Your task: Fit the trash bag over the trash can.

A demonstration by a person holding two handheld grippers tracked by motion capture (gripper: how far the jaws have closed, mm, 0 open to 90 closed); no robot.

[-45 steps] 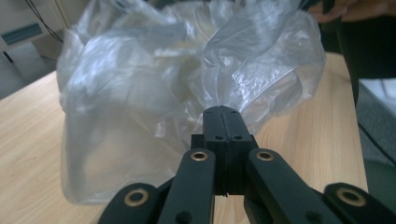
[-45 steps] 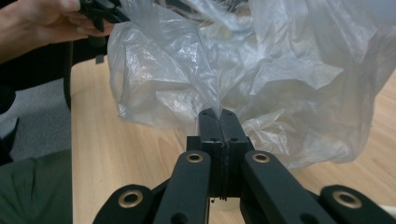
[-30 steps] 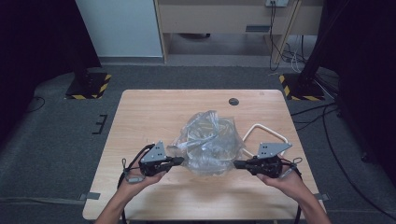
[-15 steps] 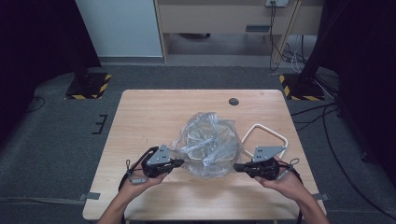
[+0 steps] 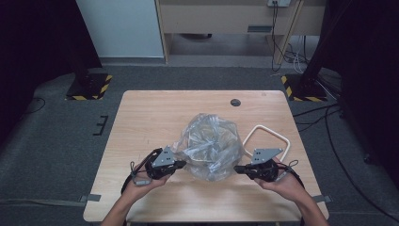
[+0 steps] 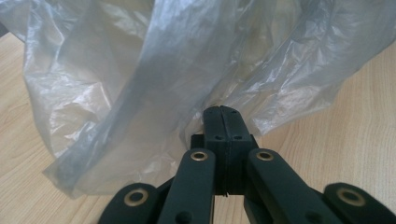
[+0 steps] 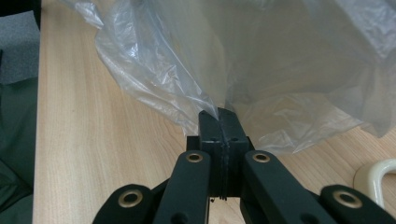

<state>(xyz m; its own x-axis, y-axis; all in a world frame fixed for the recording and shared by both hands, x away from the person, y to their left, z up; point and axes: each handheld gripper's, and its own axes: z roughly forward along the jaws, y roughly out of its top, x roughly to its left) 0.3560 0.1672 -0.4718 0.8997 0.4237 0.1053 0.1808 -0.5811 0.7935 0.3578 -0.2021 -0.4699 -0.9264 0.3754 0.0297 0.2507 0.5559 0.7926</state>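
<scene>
On the wooden table (image 5: 155,113), toward the front-left corner, the person's left hand (image 5: 141,178) holds the left gripper (image 5: 181,164), whose jaws are pressed together on a fold of the clear plastic bag (image 5: 209,145) at its left side; the left gripper view shows the film pinched between the closed black jaws. The crumpled bag stands puffed up near the middle of the front edge, stretched between both tools. At its right side the right gripper (image 5: 238,169) clamps the film in the same way, held by the right hand (image 5: 281,179). A cream loop-shaped handle (image 5: 268,139) lies just beside the bag toward the right edge. A small dark disc (image 5: 235,102) sits near the back edge.
</scene>
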